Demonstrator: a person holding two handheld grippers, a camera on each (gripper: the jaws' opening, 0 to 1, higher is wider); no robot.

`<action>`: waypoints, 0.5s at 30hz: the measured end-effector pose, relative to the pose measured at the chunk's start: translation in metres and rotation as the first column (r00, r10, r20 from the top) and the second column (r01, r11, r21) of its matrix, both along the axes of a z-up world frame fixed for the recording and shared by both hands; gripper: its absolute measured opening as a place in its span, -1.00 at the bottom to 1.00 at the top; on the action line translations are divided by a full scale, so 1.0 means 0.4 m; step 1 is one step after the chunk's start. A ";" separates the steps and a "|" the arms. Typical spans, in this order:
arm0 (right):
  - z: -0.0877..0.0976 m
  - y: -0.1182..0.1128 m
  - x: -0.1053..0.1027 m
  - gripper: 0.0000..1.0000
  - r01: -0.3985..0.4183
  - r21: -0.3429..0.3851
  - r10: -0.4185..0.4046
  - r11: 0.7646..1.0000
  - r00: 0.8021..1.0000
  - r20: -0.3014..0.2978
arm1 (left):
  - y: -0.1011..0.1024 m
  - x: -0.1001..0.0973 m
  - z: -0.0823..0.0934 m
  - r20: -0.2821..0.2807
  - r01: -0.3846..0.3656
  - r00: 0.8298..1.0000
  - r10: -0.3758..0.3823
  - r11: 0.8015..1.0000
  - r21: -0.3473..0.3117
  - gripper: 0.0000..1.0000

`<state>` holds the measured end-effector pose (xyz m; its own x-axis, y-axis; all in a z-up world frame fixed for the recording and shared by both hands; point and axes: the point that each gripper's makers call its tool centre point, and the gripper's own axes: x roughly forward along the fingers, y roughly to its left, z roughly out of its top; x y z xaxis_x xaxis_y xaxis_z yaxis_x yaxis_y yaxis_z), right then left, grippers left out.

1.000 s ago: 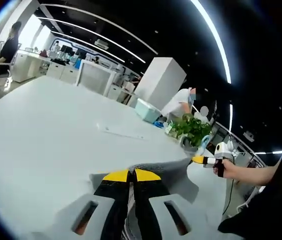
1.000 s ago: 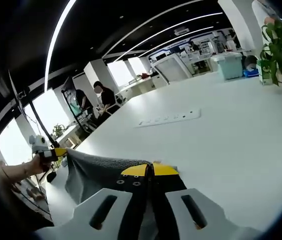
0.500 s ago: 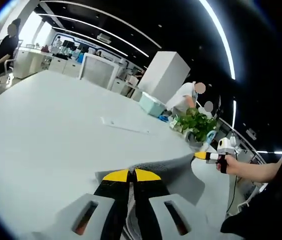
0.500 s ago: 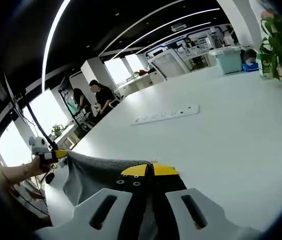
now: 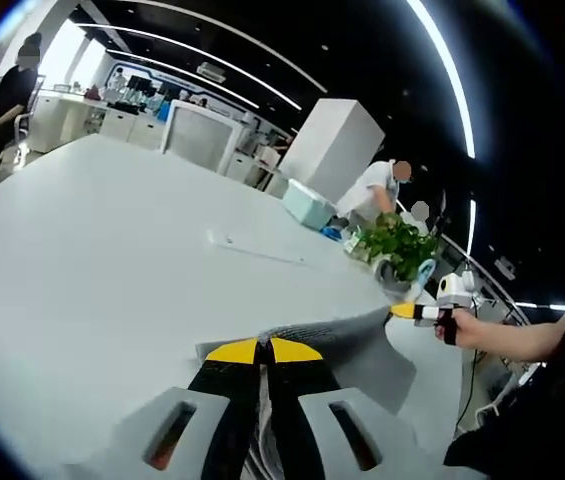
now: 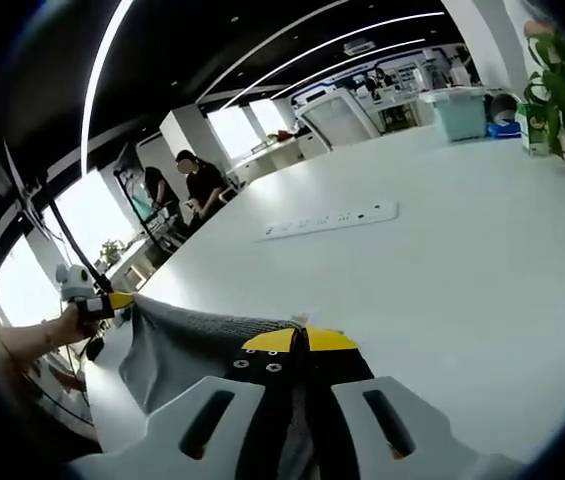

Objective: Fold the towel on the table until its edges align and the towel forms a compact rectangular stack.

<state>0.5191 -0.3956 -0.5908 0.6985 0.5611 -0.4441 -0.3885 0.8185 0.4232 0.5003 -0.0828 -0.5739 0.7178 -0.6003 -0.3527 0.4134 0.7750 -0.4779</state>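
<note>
A grey towel (image 5: 347, 340) hangs stretched between the two grippers above the white table (image 5: 92, 260). In the left gripper view, my left gripper (image 5: 263, 352) is shut on one corner of the towel, and the right gripper (image 5: 414, 312) comes in from the right, held by a hand, pinching the far corner. In the right gripper view, my right gripper (image 6: 299, 342) is shut on the towel (image 6: 187, 345), and the left gripper (image 6: 104, 302) holds the other corner at the left. The towel's lower part hangs down toward the near table edge.
A white power strip (image 6: 327, 219) lies further out on the table. A potted plant (image 5: 392, 245) and a teal box (image 5: 304, 204) stand at the table's far side. People (image 6: 200, 188) stand by desks in the background.
Both views shifted slightly as the hands moved. The towel stays stretched between the two shut grippers, with the far gripper a little lower and wider apart in each view.
</note>
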 end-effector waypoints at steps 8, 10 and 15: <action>-0.023 -0.001 0.013 -1.00 -0.011 -0.027 0.011 1.000 1.000 -0.021 | 0.003 0.010 -0.032 -0.034 -0.002 0.999 0.003 1.000 0.016 -0.95; -0.031 0.000 0.016 -1.00 -0.014 -0.029 0.013 0.999 1.000 -0.026 | 0.005 0.011 -0.038 -0.037 0.001 0.999 0.000 1.000 0.030 -0.95; -0.045 -0.003 0.022 -1.00 -0.012 -0.043 0.011 0.999 0.999 -0.033 | 0.003 0.018 -0.046 -0.044 0.009 0.999 -0.007 0.999 0.038 -0.95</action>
